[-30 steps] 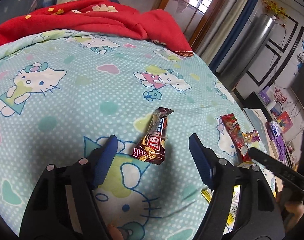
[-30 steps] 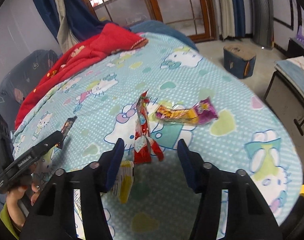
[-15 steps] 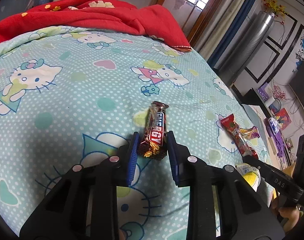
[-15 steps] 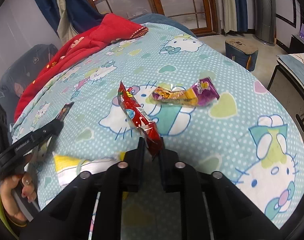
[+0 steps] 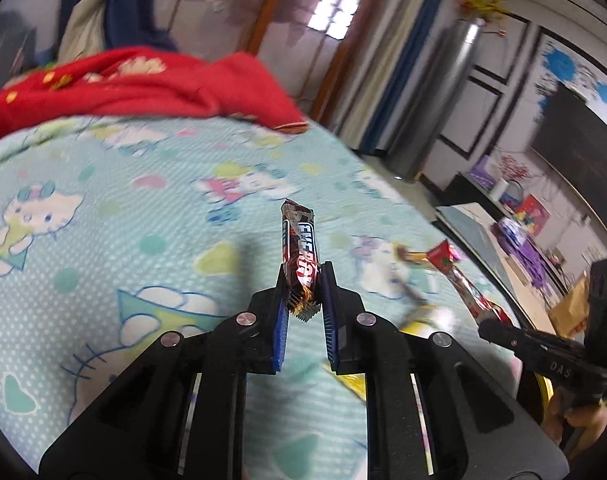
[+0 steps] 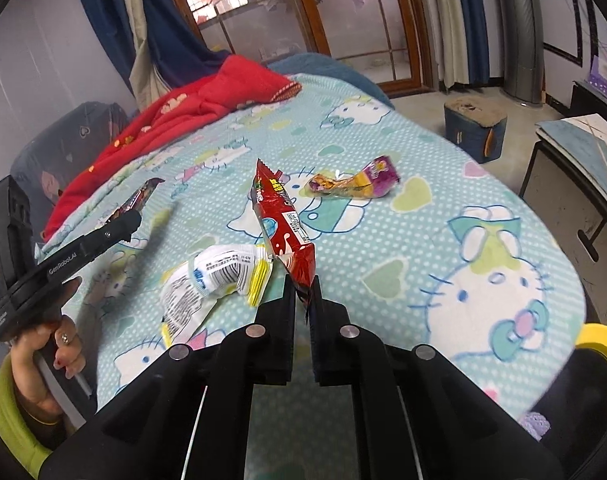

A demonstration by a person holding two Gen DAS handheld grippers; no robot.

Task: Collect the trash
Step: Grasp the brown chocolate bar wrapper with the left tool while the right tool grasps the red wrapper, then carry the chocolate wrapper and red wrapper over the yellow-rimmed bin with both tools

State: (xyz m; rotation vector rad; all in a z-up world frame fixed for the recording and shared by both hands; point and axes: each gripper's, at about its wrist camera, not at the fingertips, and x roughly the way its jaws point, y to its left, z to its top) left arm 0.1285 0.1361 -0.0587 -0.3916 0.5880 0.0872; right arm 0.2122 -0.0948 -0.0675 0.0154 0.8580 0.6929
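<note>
Left wrist view: the left gripper [image 5: 304,280] is clamping the near end of a dark brown foil energy-bar wrapper [image 5: 299,248], having just finished closing on it. The wrapper's long axis is running straight ahead of the fingertips, in line with the fingers, and its far end is standing clear of the pale blue cartoon-cat bedsheet [image 5: 103,208]. Off to the right of this gripper, the right gripper [image 5: 483,322] is carrying its own catch. A yellow-and-white crumpled plastic packet [image 5: 427,318] is lying on the sheet between the two, nearer the right one.

Right wrist view: the right gripper [image 6: 302,286] is pinching the lower corner of a long red glossy snack packet [image 6: 281,220], its jaws also having just closed. The packet is sticking up and away from the fingertips, leaning slightly left. Just left of the fingertips, the yellow-and-white packet is resting on the sheet, its long axis slanting down-left. Ahead and to the right, well apart, a purple-and-yellow twisted wrapper [image 6: 355,182] is lying crosswise. The left gripper [image 6: 137,212] is far left.

Both hands being full, I judge neither can take the remaining pieces until it unloads; the right hand is the nearer to both.
</note>
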